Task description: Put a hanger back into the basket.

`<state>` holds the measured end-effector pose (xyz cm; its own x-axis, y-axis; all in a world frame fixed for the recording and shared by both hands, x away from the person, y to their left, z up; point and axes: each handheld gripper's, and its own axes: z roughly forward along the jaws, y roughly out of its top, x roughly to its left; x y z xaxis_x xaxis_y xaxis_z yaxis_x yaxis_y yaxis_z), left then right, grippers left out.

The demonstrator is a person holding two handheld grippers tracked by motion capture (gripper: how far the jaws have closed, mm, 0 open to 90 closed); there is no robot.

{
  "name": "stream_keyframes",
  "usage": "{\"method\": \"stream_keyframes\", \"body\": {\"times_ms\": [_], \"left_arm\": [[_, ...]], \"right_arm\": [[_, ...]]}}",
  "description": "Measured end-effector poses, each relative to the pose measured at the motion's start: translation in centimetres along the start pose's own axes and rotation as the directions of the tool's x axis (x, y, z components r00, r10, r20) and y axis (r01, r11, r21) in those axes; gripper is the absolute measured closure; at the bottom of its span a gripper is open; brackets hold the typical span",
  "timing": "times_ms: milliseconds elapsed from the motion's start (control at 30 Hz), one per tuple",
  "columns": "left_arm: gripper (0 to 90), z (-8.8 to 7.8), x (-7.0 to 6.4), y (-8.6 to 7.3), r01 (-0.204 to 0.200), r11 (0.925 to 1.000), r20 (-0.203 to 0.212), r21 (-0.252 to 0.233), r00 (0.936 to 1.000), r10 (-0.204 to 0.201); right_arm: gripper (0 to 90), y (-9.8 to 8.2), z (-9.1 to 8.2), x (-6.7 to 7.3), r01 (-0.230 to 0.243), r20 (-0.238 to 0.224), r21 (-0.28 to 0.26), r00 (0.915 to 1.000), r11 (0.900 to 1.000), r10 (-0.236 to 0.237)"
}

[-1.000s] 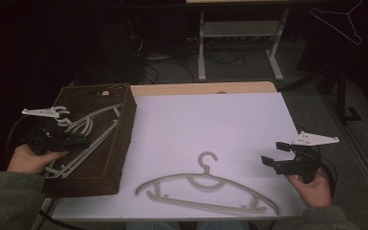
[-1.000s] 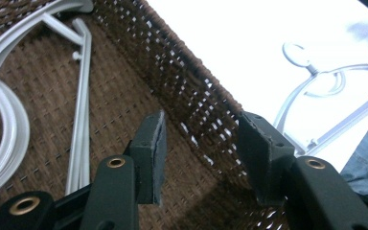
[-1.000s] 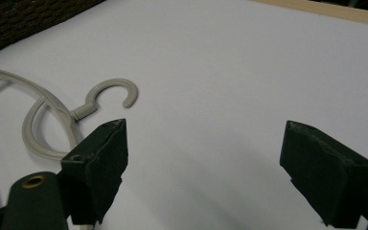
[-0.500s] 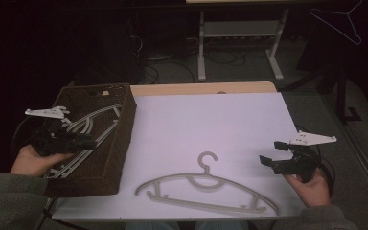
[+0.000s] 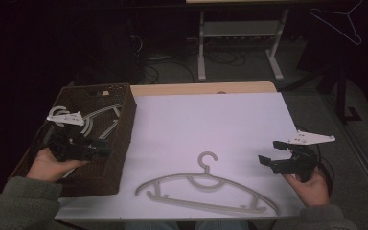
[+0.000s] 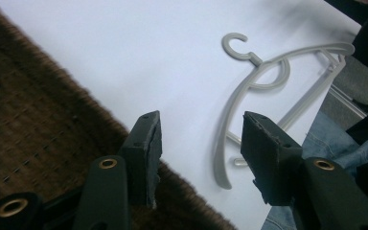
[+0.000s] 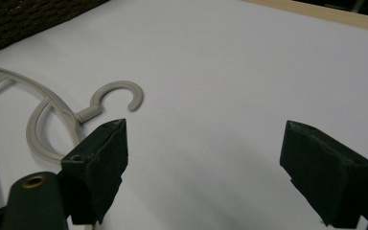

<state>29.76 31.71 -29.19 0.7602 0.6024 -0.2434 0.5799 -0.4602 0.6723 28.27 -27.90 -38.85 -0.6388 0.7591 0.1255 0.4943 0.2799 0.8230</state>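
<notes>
The high view shows more pale hangers (image 5: 98, 120) inside the brown wicker basket (image 5: 124, 120). The left gripper (image 5: 103, 147), jaws just opening and empty, hovers over it. The right gripper (image 5: 270, 153) gapes wide, empty, near the grey plastic hanger (image 5: 206, 184) on the white table (image 5: 211, 124).

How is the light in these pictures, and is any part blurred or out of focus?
High view: dim, the background nearly black; only the white table is bright. Left gripper view: the hanger is fairly sharp, the brown basket soft, and the jaws throw a faint shadow. Right gripper view: even light; the nearby jaws look slightly blurred.
</notes>
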Motion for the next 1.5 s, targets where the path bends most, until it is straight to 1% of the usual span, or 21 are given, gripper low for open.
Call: {"method": "stream_keyframes", "body": {"times_ms": [200,300,367,433,467,500,700,800,867,900,967,1033,1233,1300,1333,1400,1433,1467,1500], "left_arm": [[47.9,1.4,-1.2,0.4,-0.035,0.9993,0.021,0.015,0.9992,0.034],[47.9,2.2,-1.7,0.5,-0.041,0.9988,0.032,0.025,0.9987,0.041],[47.9,2.7,-2.0,0.6,-0.054,0.9980,0.041,0.033,0.9978,0.052],[47.8,3.2,-2.4,0.7,-0.053,0.9980,0.048,0.033,0.9975,0.052],[47.7,3.4,-2.4,0.7,-0.066,0.9970,0.051,0.040,0.9966,0.064],[47.6,3.7,-2.7,0.8,-0.065,0.9971,0.054,0.039,0.9966,0.063],[47.0,5.3,-3.7,1.0,-0.089,0.9947,0.075,0.051,0.9935,0.085],[46.9,6.2,-4.3,0.9,-0.089,0.9946,0.087,0.053,0.9926,0.085],[46.9,6.8,-4.6,0.9,-0.110,0.9915,0.087,0.070,0.9908,0.103],[46.9,7.1,-4.7,0.8,-0.101,0.9927,0.093,0.066,0.9912,0.094],[46.9,7.6,-5.0,0.8,-0.110,0.9913,0.097,0.073,0.9900,0.103],[47.0,8.0,-5.3,0.8,-0.108,0.9916,0.105,0.070,0.9894,0.101],[47.6,9.1,-6.3,0.6,-0.137,0.9873,0.121,0.079,0.9844,0.127],[47.5,9.4,-6.7,0.6,-0.159,0.9829,0.121,0.092,0.9815,0.148],[47.5,9.5,-7.0,0.6,-0.163,0.9827,0.121,0.089,0.9810,0.152],[47.4,9.8,-7.4,0.8,-0.182,0.9787,0.127,0.095,0.9773,0.169],[47.4,10.0,-7.5,0.9,-0.185,0.9778,0.125,0.098,0.9770,0.173],[47.3,10.2,-7.6,1.0,-0.182,0.9787,0.128,0.094,0.9771,0.170],[47.4,10.3,-7.6,1.1,-0.184,0.9776,0.133,0.102,0.9764,0.170]], "right_arm": [[15.9,0.0,0.0,0.0,0.001,0.000,0.000,1.0000,1.000,-0.001],[15.9,0.1,-0.1,0.0,0.002,-0.001,-0.002,1.0000,1.000,-0.002],[15.9,0.1,-0.1,0.0,0.002,0.000,-0.002,1.0000,1.000,-0.002],[15.9,0.1,-0.1,0.0,0.001,-0.001,0.001,1.0000,1.000,-0.001],[15.9,0.1,-0.1,0.0,0.001,-0.001,0.001,1.0000,1.000,-0.001],[15.9,0.1,-0.1,0.0,0.000,-0.001,0.001,1.0000,1.000,0.000],[15.9,0.1,-0.1,0.0,0.004,-0.002,-0.002,1.0000,1.000,-0.004],[15.9,0.1,-0.1,0.0,0.005,-0.002,-0.005,1.0000,1.000,-0.005],[15.9,0.1,-0.1,0.0,0.005,-0.003,-0.005,1.0000,1.000,-0.005],[15.9,0.1,-0.1,0.0,0.004,-0.003,-0.006,1.0000,1.000,-0.004],[15.9,0.1,-0.2,0.0,0.003,-0.002,-0.006,1.0000,1.000,-0.003],[15.9,0.1,-0.2,0.1,0.003,-0.001,-0.007,1.0000,1.000,-0.003],[15.9,0.2,-0.2,0.1,0.011,-0.003,-0.007,0.9999,1.000,-0.011],[15.9,0.2,-0.1,0.1,0.011,-0.003,-0.006,0.9999,1.000,-0.011],[15.9,0.2,-0.1,0.1,0.010,-0.004,-0.006,0.9999,1.000,-0.010],[15.9,0.2,-0.1,0.1,0.012,-0.004,-0.007,0.9999,1.000,-0.012],[15.9,0.2,-0.2,0.1,0.012,-0.004,-0.007,0.9999,1.000,-0.012],[15.9,0.2,-0.2,0.1,0.012,-0.004,-0.007,0.9999,1.000,-0.012],[15.9,0.2,-0.2,0.1,0.011,-0.003,-0.008,0.9999,1.000,-0.011]]}}
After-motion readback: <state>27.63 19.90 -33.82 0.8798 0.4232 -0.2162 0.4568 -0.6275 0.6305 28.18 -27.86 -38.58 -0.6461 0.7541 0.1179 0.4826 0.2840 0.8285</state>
